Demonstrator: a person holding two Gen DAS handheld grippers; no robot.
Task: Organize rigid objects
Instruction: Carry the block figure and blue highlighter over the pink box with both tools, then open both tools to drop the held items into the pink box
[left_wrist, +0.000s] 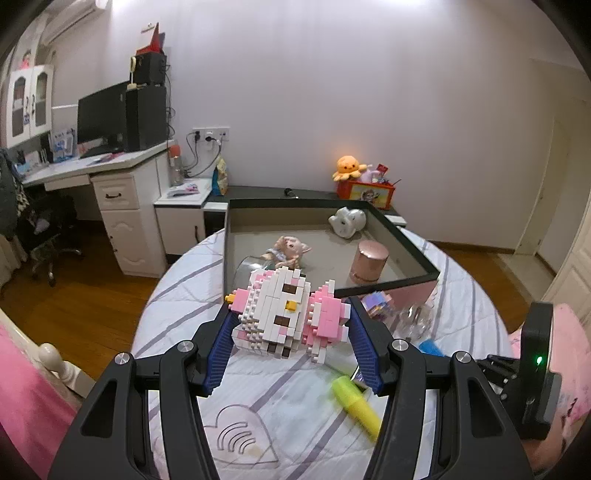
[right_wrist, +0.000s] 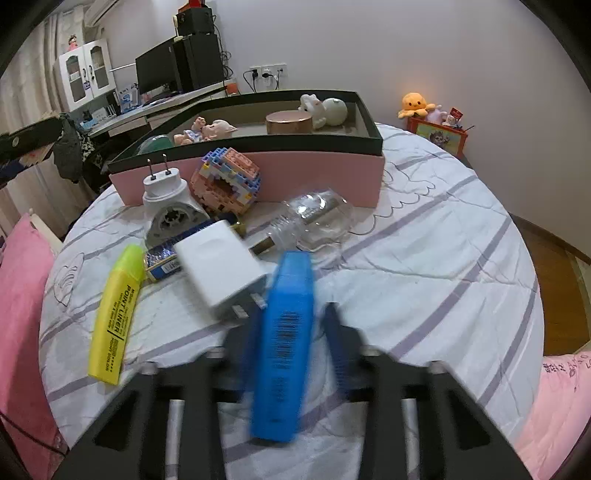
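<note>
My left gripper (left_wrist: 290, 314) is shut on a pink and white block-built cat figure (left_wrist: 288, 314) and holds it above the table, in front of the pink box with a dark rim (left_wrist: 391, 286). The box holds a pig figurine (left_wrist: 290, 249), a rose-gold cylinder (left_wrist: 369, 260) and a white figurine (left_wrist: 347, 220). My right gripper (right_wrist: 293, 325) is blurred, its fingers on both sides of a blue marker (right_wrist: 284, 347); a gap shows on the right side.
On the round quilted table (right_wrist: 443, 258) lie a yellow highlighter (right_wrist: 114, 314), a white charger (right_wrist: 219, 266), a white plug device (right_wrist: 166, 203), a block-built model (right_wrist: 227, 181), a clear glass bottle (right_wrist: 314, 218) and a small blue box (right_wrist: 162, 262). Pink cushions flank the table.
</note>
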